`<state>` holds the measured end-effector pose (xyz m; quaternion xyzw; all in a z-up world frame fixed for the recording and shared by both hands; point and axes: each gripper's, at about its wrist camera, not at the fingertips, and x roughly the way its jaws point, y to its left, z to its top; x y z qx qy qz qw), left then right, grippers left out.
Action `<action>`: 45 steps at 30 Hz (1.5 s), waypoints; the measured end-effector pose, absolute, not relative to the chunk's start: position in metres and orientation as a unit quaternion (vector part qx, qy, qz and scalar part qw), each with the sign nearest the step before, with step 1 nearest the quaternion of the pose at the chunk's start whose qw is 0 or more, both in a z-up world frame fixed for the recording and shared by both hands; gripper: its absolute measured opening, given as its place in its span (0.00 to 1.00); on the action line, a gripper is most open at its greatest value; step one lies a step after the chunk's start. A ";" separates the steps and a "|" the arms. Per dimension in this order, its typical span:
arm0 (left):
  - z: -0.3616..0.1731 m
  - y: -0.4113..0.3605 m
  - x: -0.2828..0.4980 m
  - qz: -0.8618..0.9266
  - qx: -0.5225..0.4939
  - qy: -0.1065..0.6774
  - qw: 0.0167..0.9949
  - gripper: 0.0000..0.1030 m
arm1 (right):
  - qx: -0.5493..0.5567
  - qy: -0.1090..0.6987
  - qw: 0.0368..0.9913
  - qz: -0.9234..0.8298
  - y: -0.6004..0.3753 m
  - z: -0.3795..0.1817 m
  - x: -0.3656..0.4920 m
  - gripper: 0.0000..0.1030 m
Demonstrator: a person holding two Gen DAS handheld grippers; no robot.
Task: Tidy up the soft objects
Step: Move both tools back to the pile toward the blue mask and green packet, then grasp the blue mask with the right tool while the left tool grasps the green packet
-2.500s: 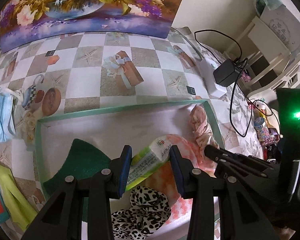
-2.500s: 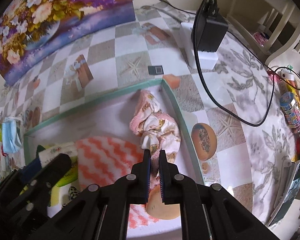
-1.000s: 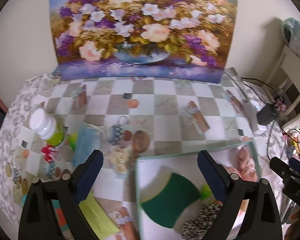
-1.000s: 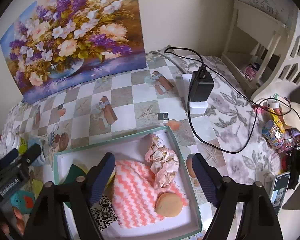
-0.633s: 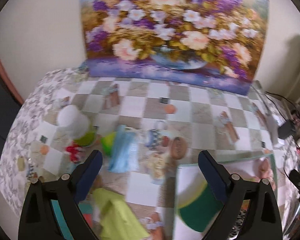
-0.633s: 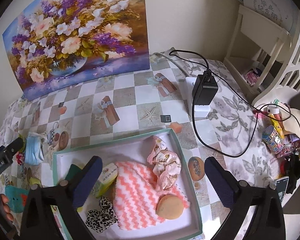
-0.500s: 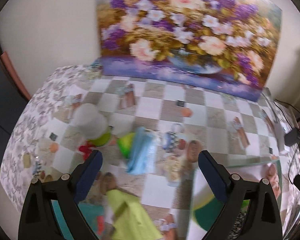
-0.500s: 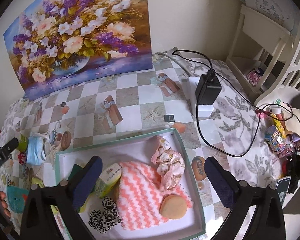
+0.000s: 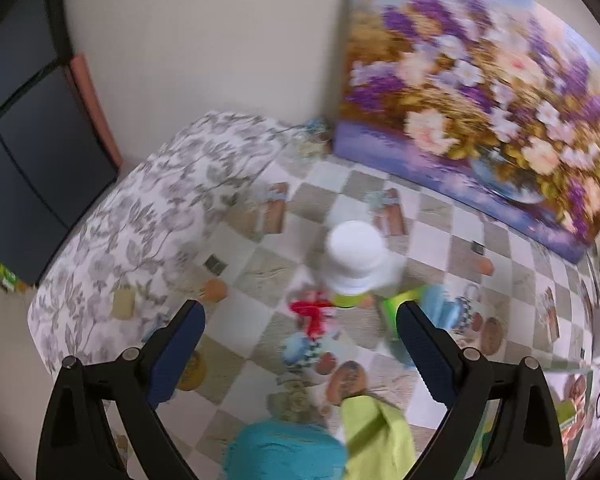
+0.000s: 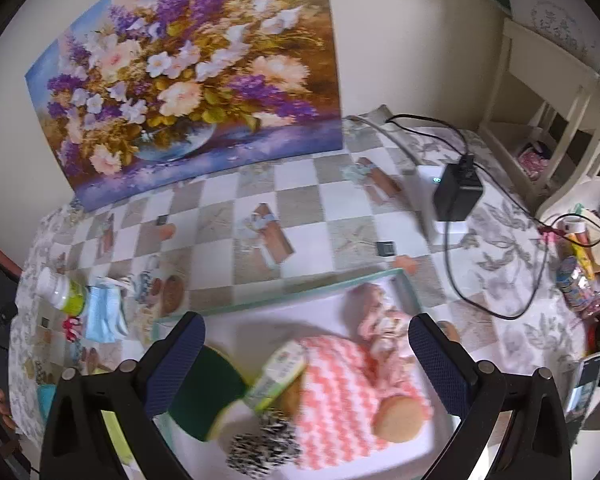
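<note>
My left gripper (image 9: 300, 344) is spread wide, nothing between its blue-padded fingers (image 9: 176, 350). It is held high and tilted downward, both black finger arms reaching up from the bottom corners of the left wrist view, which is motion-blurred. My right gripper (image 10: 306, 354) is equally wide apart and empty, blue pads (image 10: 440, 364) facing each other, also raised and angled down. Part of the left gripper's body shows at the left edge of the right wrist view.

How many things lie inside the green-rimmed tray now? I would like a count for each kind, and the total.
Inside the green-rimmed tray:
Pink-and-white zigzag cloth: 1
Scrunchies: 2 (leopard-print, pink floral)
Dark green sponge pad: 1
Green-and-white tissue pack: 1
Round tan powder puff: 1
Total: 6
</note>
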<state>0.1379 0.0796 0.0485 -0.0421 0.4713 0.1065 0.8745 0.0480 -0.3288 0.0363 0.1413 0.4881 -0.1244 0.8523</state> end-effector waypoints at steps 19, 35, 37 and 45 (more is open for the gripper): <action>-0.006 0.124 0.168 0.070 -0.073 0.546 0.831 0.94 | 0.118 0.496 0.860 -0.008 -0.208 0.016 0.095 1.00; -0.036 0.099 0.211 -0.027 -0.070 0.609 0.790 0.93 | 0.141 0.534 0.830 0.075 -0.126 -0.043 0.146 0.99; -0.034 0.094 0.214 -0.033 -0.070 0.607 0.791 0.93 | 0.144 0.539 0.826 0.079 -0.119 -0.050 0.155 0.98; -0.035 0.083 0.221 -0.028 -0.077 0.611 0.787 0.93 | 0.114 0.563 0.815 0.078 -0.099 -0.081 0.174 0.89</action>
